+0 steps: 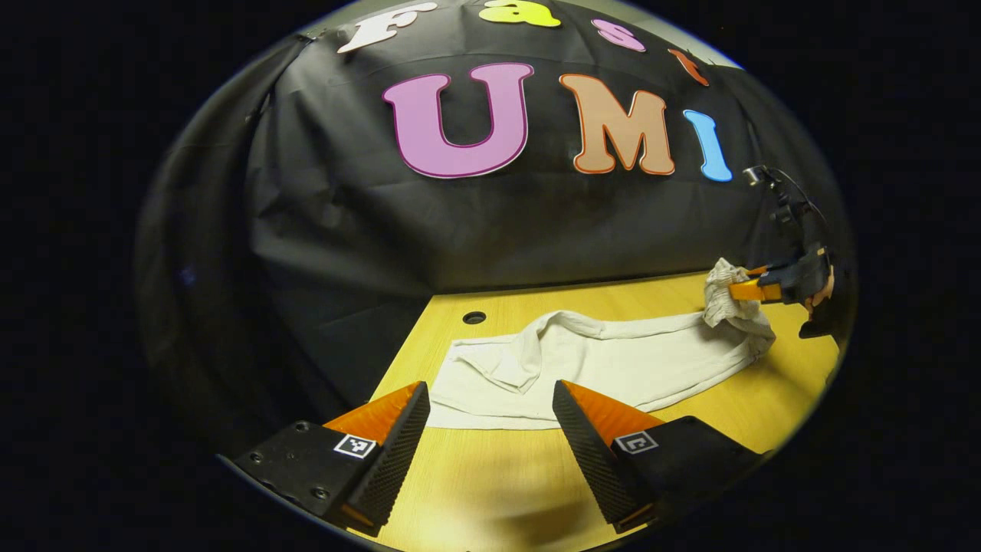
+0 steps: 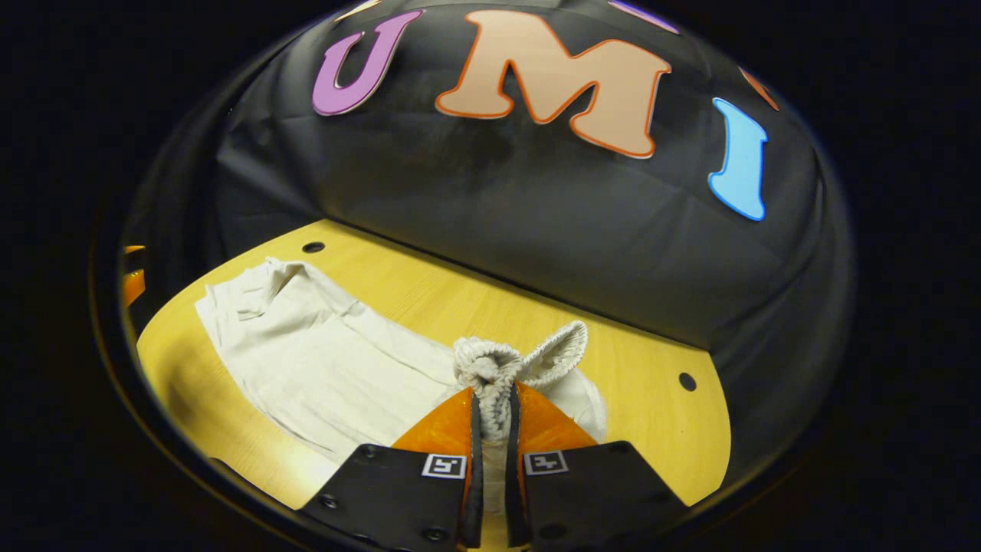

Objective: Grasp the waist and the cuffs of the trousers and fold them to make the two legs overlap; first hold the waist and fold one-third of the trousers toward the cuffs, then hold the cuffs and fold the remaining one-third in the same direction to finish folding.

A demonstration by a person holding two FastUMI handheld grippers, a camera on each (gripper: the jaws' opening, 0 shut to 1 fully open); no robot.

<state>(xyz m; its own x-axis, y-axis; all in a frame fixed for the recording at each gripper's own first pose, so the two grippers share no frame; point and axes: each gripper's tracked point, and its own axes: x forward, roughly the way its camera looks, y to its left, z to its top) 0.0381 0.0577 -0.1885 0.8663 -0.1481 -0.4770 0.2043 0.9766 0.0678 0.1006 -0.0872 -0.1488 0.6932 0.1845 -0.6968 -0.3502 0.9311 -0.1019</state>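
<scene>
White trousers [image 1: 613,360] lie flat along the yellow wooden table [image 1: 475,491], folded lengthwise with a rumpled waist end nearest me. My left gripper [image 1: 490,391] hangs open just in front of that waist end, nothing between its fingers. At the far right, my right gripper [image 1: 747,290] pinches the ribbed cuffs [image 1: 724,295], lifted slightly off the table. In the right gripper view, the right gripper [image 2: 494,399] is shut on the bunched cuffs [image 2: 498,368], and the trousers [image 2: 322,360] stretch away to the left.
The black cloth wall runs close behind the table's back edge. Small round holes [image 1: 474,317] [image 2: 687,381] mark the tabletop [image 2: 651,429] near that edge. A hand [image 1: 824,287] holds the right gripper at the table's right end.
</scene>
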